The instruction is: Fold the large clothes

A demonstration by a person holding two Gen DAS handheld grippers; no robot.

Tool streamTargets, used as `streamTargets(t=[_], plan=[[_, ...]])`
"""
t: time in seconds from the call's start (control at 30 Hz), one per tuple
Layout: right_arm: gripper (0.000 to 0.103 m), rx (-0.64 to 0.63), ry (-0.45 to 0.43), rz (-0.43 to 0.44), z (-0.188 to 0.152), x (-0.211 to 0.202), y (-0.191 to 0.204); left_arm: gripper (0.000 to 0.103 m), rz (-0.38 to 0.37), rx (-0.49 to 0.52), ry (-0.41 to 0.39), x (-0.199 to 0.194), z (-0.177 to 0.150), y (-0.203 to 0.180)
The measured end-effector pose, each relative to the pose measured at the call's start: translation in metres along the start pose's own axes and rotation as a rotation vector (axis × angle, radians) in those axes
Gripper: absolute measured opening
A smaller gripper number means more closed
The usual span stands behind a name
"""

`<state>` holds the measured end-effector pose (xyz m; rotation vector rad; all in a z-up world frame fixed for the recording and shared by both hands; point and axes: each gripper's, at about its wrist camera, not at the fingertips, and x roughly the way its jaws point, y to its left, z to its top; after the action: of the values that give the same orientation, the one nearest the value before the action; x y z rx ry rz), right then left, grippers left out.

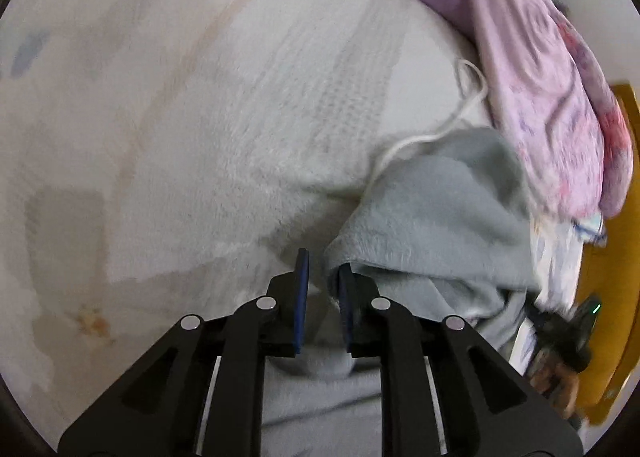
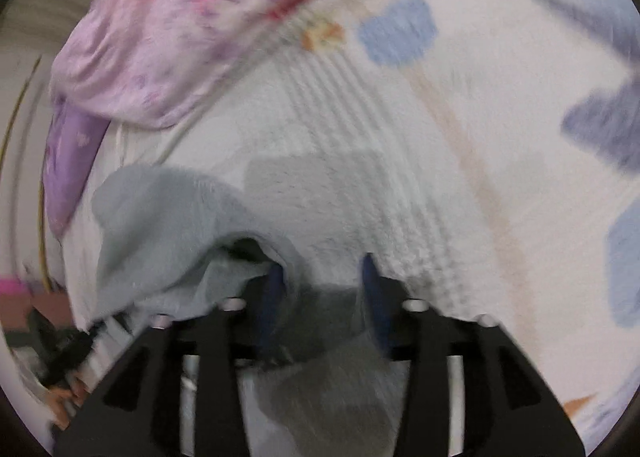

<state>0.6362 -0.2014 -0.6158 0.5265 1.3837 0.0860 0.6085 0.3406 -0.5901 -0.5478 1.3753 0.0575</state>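
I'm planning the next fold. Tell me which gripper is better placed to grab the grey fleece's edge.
Left. The left gripper already has the grey fleece edge at its open fingertips. The right gripper is open too, but that blurred view shows no clear edge between its fingers.

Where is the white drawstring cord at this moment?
Left wrist view, right of centre: the white cord lies on the white bed cover, between grey fleece garment and pink floral fabric.

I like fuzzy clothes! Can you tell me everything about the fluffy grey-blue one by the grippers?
The grey-blue fleece garment looks soft and fuzzy, like plush fleece. It lies rumpled and partly folded over on the patterned bedcover, with a white drawstring trailing from it. The left hand-held gripper has fabric between its open fingers; the right hand-held gripper does too. A pink floral quilt lies beside it.
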Motion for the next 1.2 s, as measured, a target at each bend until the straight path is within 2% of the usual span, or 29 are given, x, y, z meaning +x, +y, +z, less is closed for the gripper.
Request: streamTargets(t=[0.03,0.07,0.13,0.2,0.3,0.4,0.53,0.6,0.7,0.77,0.83,0.97,1.0,1.03,1.07,1.1,1.13,1.2], plan=[[0.058,-0.041,-0.013,-0.017,0.002,-0.011,0.009,0.016,0.000,0.022,0.009,-0.005,-0.002,-0.002],[0.063,-0.078,-0.004,-0.045,0.005,-0.018,0.016,0.017,0.000,0.032,0.024,-0.009,-0.004,-0.005],[0.064,-0.120,-0.035,-0.079,0.010,-0.033,0.022,0.022,-0.022,0.029,0.062,-0.014,-0.005,-0.005],[0.065,-0.151,-0.045,-0.069,0.014,-0.041,0.032,0.038,0.004,-0.004,0.062,-0.020,-0.004,0.002],[0.065,-0.186,-0.042,0.000,0.022,-0.040,0.045,0.046,-0.027,-0.076,-0.001,-0.042,0.004,0.011],[0.065,-0.236,-0.010,0.054,0.034,-0.018,0.079,0.053,-0.075,-0.024,-0.063,-0.052,0.014,-0.004],[0.065,-0.354,0.010,0.066,0.047,0.012,0.129,0.055,-0.088,0.072,-0.069,-0.023,0.041,-0.048],[0.065,-0.405,0.027,0.078,0.055,0.030,0.151,0.066,-0.082,0.117,-0.061,-0.003,0.055,-0.066],[0.065,-0.487,0.058,0.056,0.062,0.051,0.175,0.066,-0.069,0.169,-0.022,0.037,0.073,-0.094],[0.066,-0.568,0.061,-0.002,0.065,0.067,0.189,0.066,-0.022,0.202,-0.010,0.059,0.079,-0.107],[0.067,-0.629,0.052,-0.062,0.066,0.080,0.196,0.066,-0.006,0.223,-0.003,0.076,0.082,-0.114],[0.067,-0.699,0.114,-0.071,0.063,0.106,0.201,0.066,0.102,0.244,0.014,0.102,0.082,-0.118],[0.062,-0.696,0.133,-0.065,0.063,0.111,0.199,0.062,0.124,0.264,0.002,0.104,0.080,-0.121],[0.045,-0.678,0.145,-0.023,0.062,0.113,0.196,0.054,0.141,0.277,-0.009,0.104,0.078,-0.123],[0.036,-0.658,0.159,0.009,0.061,0.113,0.194,0.028,0.162,0.299,-0.020,0.103,0.076,-0.125],[0.020,-0.647,0.171,0.025,0.060,0.112,0.193,0.008,0.153,0.313,-0.014,0.103,0.073,-0.127],[0.008,-0.648,0.168,0.040,0.057,0.109,0.193,0.008,0.145,0.319,-0.014,0.101,0.071,-0.128],[0.007,-0.688,0.116,0.038,0.050,0.095,0.196,0.006,0.146,0.355,-0.051,0.090,0.065,-0.133]])
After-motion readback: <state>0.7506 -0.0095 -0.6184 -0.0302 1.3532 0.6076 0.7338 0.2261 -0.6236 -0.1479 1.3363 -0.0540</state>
